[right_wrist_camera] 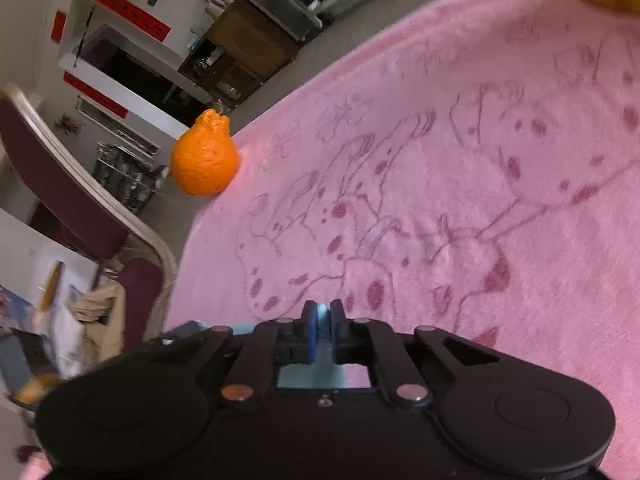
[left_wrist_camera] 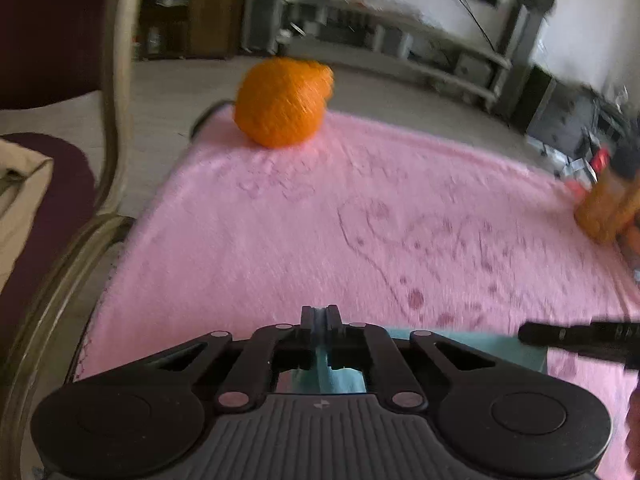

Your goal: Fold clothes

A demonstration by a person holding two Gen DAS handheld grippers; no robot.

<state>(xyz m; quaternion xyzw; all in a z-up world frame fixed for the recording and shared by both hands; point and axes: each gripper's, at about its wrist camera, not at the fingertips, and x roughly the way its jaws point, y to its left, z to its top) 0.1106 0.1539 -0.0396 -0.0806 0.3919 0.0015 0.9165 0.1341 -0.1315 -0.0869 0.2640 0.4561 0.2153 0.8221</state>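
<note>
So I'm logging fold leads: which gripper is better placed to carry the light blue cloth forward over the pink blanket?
Neither clearly. The left gripper and right gripper both look shut on the light blue cloth, with open pink fleece blanket ahead of each. Probably move them together.

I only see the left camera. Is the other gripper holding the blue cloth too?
Observer: Yes. In the right view the right gripper is shut on the cloth.
Child: What's the orange thing? It's all blurry for me.
Observer: The right view shows it sharp: an orange with a bumpy knob on top, at the edge of the pink blanket.
Child: Are there pictures on the blanket?
Observer: Yes, dark pink line drawings with spots, clear in the right view.
Child: Anything behind the orange?
Observer: A white doorway with red strips around it.
</note>
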